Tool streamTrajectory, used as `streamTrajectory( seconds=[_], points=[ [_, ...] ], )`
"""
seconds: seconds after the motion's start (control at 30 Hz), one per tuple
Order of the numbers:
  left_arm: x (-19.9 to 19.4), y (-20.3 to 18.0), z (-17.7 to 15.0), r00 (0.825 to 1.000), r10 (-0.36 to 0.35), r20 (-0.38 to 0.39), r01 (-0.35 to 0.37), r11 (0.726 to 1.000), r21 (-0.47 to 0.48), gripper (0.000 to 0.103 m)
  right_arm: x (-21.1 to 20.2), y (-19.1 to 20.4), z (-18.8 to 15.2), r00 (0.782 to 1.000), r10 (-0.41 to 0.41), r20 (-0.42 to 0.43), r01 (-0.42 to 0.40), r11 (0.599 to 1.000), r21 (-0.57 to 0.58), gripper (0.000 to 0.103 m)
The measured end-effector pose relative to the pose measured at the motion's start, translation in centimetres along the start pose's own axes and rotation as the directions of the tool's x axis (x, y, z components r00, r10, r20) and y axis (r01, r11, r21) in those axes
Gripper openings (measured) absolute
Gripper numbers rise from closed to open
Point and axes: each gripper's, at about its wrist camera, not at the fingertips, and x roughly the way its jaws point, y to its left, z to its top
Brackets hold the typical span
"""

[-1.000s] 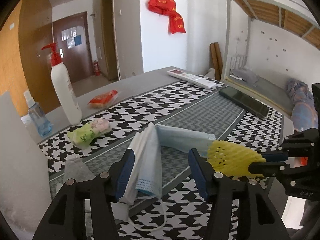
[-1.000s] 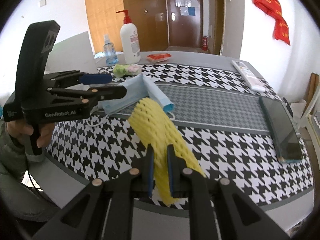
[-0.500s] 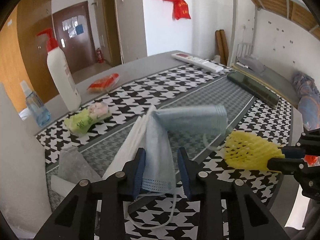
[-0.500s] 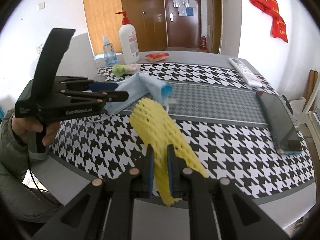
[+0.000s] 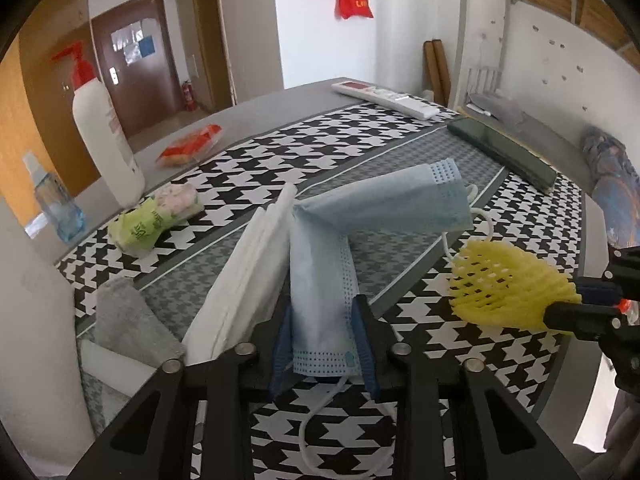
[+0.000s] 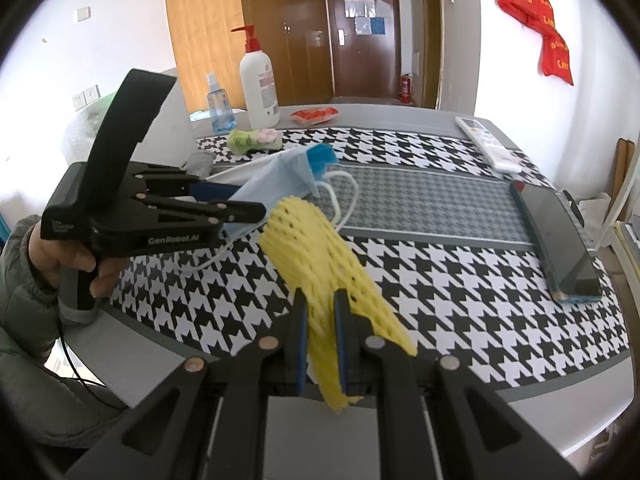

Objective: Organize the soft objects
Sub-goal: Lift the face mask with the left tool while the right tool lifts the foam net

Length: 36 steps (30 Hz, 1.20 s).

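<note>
A light-blue face mask (image 5: 320, 272) stands folded between the jaws of my left gripper (image 5: 322, 308), which are closing; the blue pads press its lower end. Its far end is raised off the houndstooth mat and an ear loop dangles below. From the right wrist view, the left gripper (image 6: 248, 202) grips the mask (image 6: 280, 180) in a person's hand. My right gripper (image 6: 320, 296) is shut on a yellow foam net sleeve (image 6: 316, 248), held above the mat; it also shows at the right edge as the right gripper (image 5: 568, 302) with the net (image 5: 500, 284).
A white folded mask (image 5: 240, 284) and a grey cloth (image 5: 124, 320) lie at left by a white box (image 5: 36, 340). Farther back are a green tissue pack (image 5: 152, 220), pump bottle (image 5: 104, 120), spray bottle (image 5: 56, 200), red packet (image 5: 192, 146), remote (image 5: 384, 98) and phone (image 5: 500, 152).
My left gripper's jaws have narrowed from wide apart onto the blue mask, and the mask's far end has risen off the mat. The right gripper with the yellow net has kept still.
</note>
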Motion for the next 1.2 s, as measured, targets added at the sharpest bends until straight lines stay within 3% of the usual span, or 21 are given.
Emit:
streamTrajectory(
  seconds=[0.07,0.17,0.57,1.2],
  points=[
    [0.0,0.0,0.0,1.000,-0.021,-0.002,0.021,1.000,-0.006,0.012,-0.3,0.0,0.0,1.000,-0.001,0.007,0.001,1.000,0.004,0.015],
    [-0.4,-0.2,0.0,1.000,-0.021,0.016,0.021,1.000,-0.003,0.009,-0.8,0.1,-0.1,1.000,-0.005,0.016,0.004,1.000,0.006,0.015],
    [-4.7,-0.1,0.2,0.991,0.028,0.135,-0.027,1.000,-0.008,0.008,-3.1,1.5,0.2,0.995,-0.028,0.093,0.026,1.000,0.016,0.015],
    [-13.2,2.6,-0.7,0.940,0.148,0.307,-0.115,0.986,-0.122,0.008,-4.4,5.2,2.9,0.979,0.001,0.205,-0.002,1.000,0.004,0.015]
  ],
)
